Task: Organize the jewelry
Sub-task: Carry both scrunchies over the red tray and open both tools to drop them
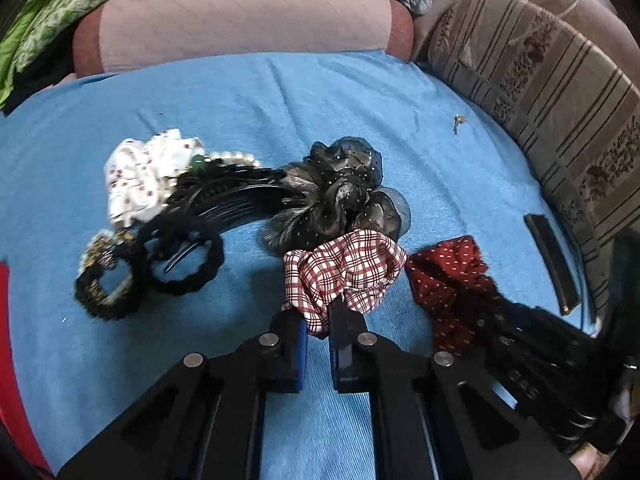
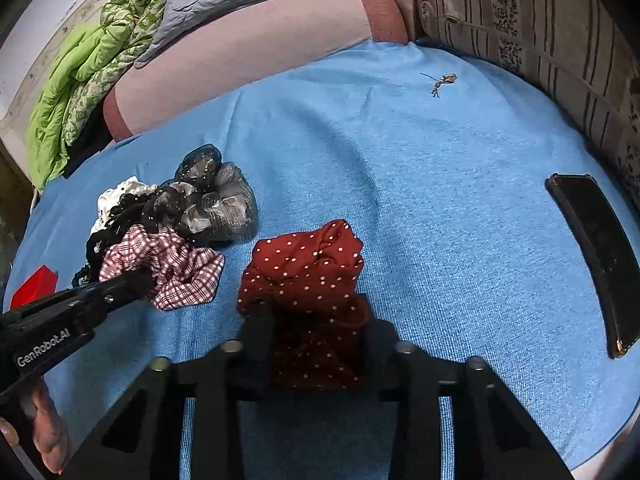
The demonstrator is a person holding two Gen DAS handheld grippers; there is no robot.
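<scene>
Gripping the near hem of the checked scrunchie (image 1: 344, 272), the left gripper (image 1: 318, 330) has its jaws pinched almost together on the red-and-white cloth. That scrunchie lies straight ahead of the tool, its far edge touching the dark gauze scrunchie (image 1: 340, 196), so a pull back toward the wrist looks cleaner than a sideways drag. Just right of the checked scrunchie sits the red dotted scrunchie (image 2: 308, 276), and the right gripper (image 2: 316, 320) is narrowed around its near fold, pads pressing the cloth from both sides. Each hand is nearest its own piece; the two scrunchies lie just apart. Left of the checked scrunchie, the black braided hair ties (image 1: 180, 256), a comb and a white printed scrunchie (image 1: 140, 176) are heaped and tangled. Beyond and right of the checked scrunchie the blue towel (image 2: 460, 200) is bare save a small earring (image 2: 442, 80) and a black phone (image 2: 600, 256) by the striped cushion (image 1: 560, 92), giving open room for laying pieces out.
</scene>
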